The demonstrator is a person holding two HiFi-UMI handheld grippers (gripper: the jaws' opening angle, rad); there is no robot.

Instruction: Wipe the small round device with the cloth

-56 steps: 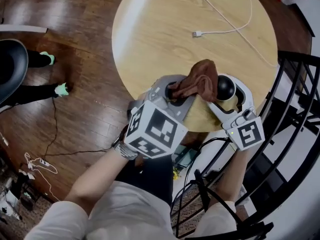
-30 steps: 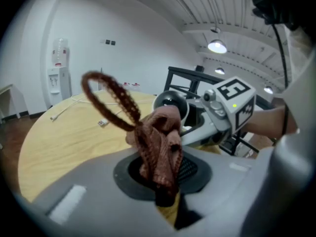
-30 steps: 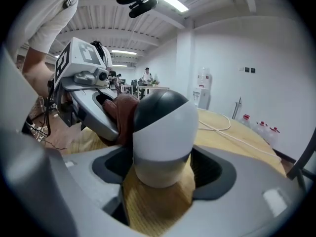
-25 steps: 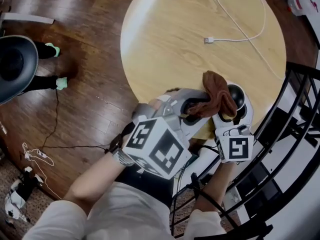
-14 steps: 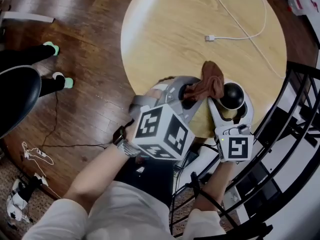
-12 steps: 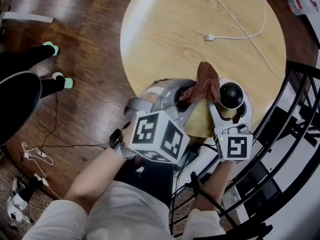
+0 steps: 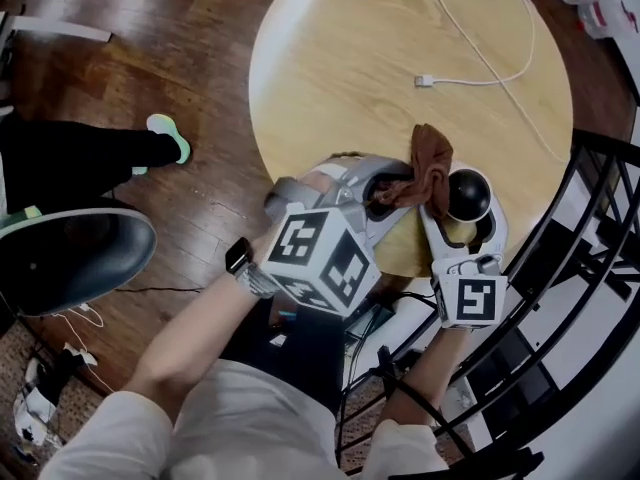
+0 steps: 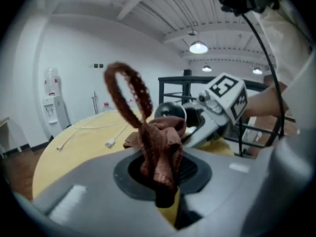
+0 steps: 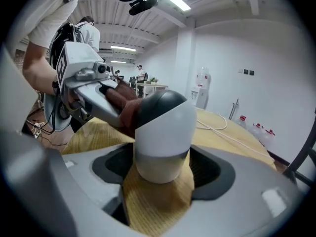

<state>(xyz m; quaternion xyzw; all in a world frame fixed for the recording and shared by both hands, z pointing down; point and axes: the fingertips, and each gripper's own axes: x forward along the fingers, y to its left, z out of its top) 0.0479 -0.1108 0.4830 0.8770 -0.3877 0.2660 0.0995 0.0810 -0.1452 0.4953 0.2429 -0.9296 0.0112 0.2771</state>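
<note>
Head view: crumpled brown cloth [image 7: 425, 171], glossy round device [image 7: 468, 194].

Left gripper [image 7: 386, 190] points forward and down, jaws clamped on the cloth [image 7: 430, 158]. Right gripper [image 7: 465, 208] sits just beside it, angled down, jaws set wide against the small round device [image 7: 468, 190].

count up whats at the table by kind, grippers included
grippers: 2 (left gripper, right gripper)
brown cloth: 1
small round device: 1
white cable plugs: 2
total: 6
</note>
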